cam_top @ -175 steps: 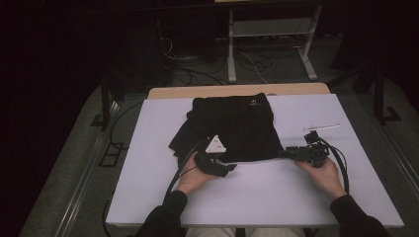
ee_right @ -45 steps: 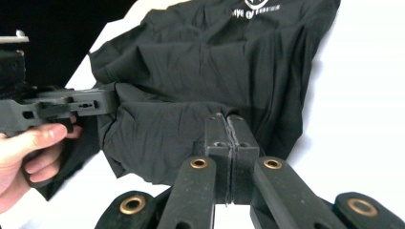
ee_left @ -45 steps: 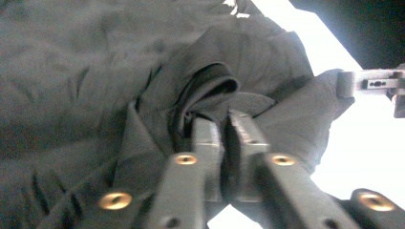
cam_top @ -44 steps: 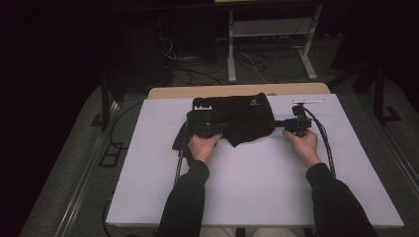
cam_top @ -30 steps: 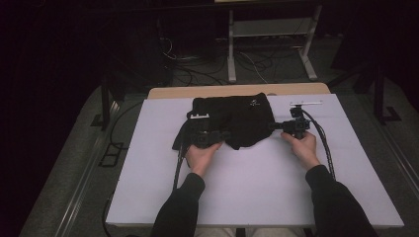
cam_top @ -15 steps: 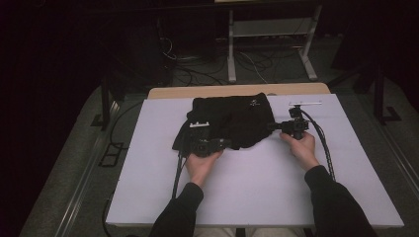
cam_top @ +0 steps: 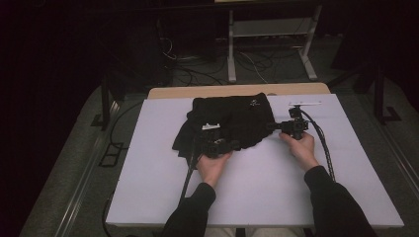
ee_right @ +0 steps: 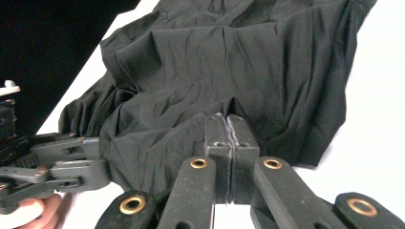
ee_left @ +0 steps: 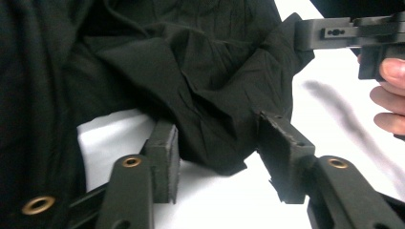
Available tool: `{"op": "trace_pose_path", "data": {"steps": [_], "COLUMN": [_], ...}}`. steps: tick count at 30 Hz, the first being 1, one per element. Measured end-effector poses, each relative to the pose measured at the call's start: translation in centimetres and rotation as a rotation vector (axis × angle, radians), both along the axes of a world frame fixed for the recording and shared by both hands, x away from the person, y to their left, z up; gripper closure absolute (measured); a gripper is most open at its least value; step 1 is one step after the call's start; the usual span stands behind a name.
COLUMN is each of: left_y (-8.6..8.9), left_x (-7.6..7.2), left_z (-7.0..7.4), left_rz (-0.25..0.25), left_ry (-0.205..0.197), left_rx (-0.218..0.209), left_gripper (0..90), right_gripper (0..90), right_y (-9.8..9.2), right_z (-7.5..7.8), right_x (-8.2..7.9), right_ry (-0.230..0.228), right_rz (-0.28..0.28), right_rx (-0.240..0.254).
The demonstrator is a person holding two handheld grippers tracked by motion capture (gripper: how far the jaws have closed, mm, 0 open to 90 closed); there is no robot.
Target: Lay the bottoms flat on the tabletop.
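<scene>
We see a black garment [cam_top: 232, 122] lying crumpled on the white table [cam_top: 257, 187], between the two grippers. Our left gripper [ee_left: 217, 162] has its jaws partly open and they have just been closing; a fold of the garment's hem hangs between them, near the right-hand pad [ee_left: 282, 148], but we see white table on both sides of the fold, so the pads do not press it. Our right gripper [ee_right: 228, 129] has its jaws pressed together, pinching the garment's edge; the cloth rises and spreads out just beyond its fingertips. In the high view the left gripper [cam_top: 216, 146] sits at the garment's near edge and the right gripper [cam_top: 276, 126] at its right corner.
</scene>
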State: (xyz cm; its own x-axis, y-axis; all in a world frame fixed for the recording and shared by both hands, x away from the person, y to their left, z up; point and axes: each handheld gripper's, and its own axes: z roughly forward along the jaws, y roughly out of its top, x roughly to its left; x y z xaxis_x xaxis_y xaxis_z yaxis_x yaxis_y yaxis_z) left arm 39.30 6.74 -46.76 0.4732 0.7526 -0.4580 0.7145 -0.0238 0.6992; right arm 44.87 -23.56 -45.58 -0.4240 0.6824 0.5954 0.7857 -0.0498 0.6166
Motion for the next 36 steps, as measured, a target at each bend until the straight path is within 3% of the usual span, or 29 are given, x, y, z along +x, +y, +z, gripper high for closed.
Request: {"op": "trace_pose_path", "data": {"steps": [3,9,15,20,21,24,31,32,34,36], "left_y": [-0.2,0.3,0.7,1.3,1.6,1.9,2.3,2.2,2.2,2.3], "left_x": [0.3,0.7,0.7,0.3,0.1,-0.1,-1.8,-2.1,-2.8,-3.4], "left_z": [-0.1,-0.4,0.0,0.9,1.3,1.6,3.3,3.5,3.8,3.8], "left_rz": [0.016,0.040,0.006,-0.062,-0.100,-0.141,-0.238,-0.248,-0.271,-0.292], "left_ry": [-0.002,-0.007,0.017,0.039,0.061,0.089,0.113,0.112,0.117,0.130], "left_rx": [0.006,-0.021,-0.051,-0.074,-0.086,-0.105,-0.123,-0.123,-0.126,-0.143], "left_gripper": [63.3,83.4,86.1,86.0,86.0,85.9,85.7,85.7,85.6,85.5], "right_gripper": [88.1,88.1,88.1,88.1,88.1,88.1,88.1,88.1,88.1,88.1], "right_y": [0.0,-0.2,-0.3,-0.5,-0.8,-1.1,-2.1,-2.3,-2.5,-2.9], "right_z": [0.0,-0.1,-0.1,0.2,0.5,1.0,2.8,3.1,3.2,3.2], "right_x": [-0.1,-0.3,-0.5,-1.0,-1.4,-2.0,-5.1,-6.1,-6.7,-8.3], "right_ry": [0.000,0.003,0.002,0.004,0.001,-0.001,0.010,0.020,0.024,0.047], "right_rz": [0.007,0.012,0.016,0.025,0.036,0.043,0.091,0.096,0.098,0.107], "right_rx": [-0.001,-0.002,0.006,0.015,0.013,0.021,0.054,0.061,0.065,0.073]}}
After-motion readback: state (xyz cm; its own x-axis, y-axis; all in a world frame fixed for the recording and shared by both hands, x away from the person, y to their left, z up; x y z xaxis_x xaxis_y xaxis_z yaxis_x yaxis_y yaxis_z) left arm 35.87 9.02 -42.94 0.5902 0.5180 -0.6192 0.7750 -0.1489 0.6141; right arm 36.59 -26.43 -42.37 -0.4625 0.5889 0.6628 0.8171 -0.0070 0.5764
